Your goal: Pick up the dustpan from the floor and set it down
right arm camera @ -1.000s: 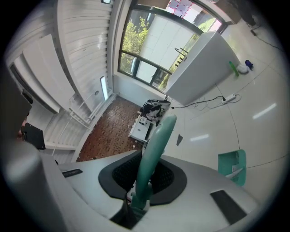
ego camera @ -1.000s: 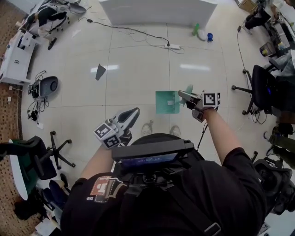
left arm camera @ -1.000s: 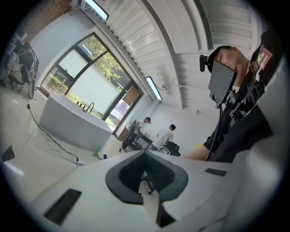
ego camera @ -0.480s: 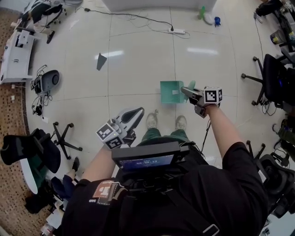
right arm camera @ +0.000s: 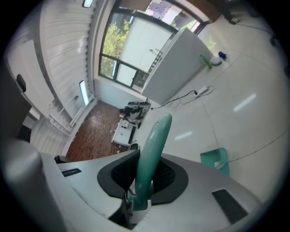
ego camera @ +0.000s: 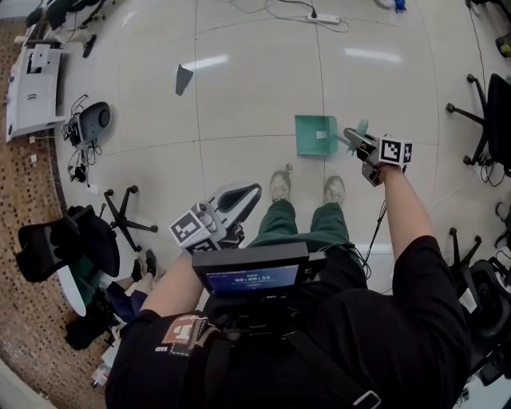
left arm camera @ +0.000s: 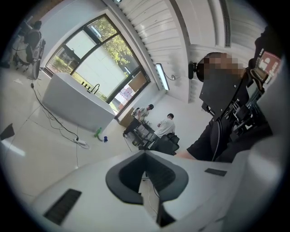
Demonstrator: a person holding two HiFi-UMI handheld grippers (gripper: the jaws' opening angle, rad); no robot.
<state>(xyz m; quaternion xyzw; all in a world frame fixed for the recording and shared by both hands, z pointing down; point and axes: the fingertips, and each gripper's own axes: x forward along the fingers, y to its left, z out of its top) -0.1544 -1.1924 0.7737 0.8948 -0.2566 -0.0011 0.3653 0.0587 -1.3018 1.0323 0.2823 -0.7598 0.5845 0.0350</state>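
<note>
The glossy pale tiled floor (ego camera: 239,112) fills most of the head view, with a strip of brown speckled carpet (ego camera: 24,240) down the left edge. The person in a black top (ego camera: 335,351) takes up the bottom of the frame, a black screen (ego camera: 251,275) mounted at chest height and 2 grey shoes (ego camera: 279,185) showing just above it. A black swivel chair (ego camera: 64,248) stands at lower left.

The green plastic dustpan (ego camera: 315,134) lies right of centre, its flat tray low against the floor; whether it touches the tiles cannot be told. Its rounded green handle (right arm camera: 152,145) runs between the jaws of the right gripper (ego camera: 357,140), at the tray's right side. The dark pads sit on both sides of that handle and grip it, though the jaws are opening.

The left gripper (ego camera: 249,192) hangs at lower centre, left of the shoes and well apart from the dustpan. Its jaws are closed tip to tip with nothing between them.

A white power strip (ego camera: 323,17) lies at the top edge, and a small dark grey wedge (ego camera: 184,78) at upper left.
</note>
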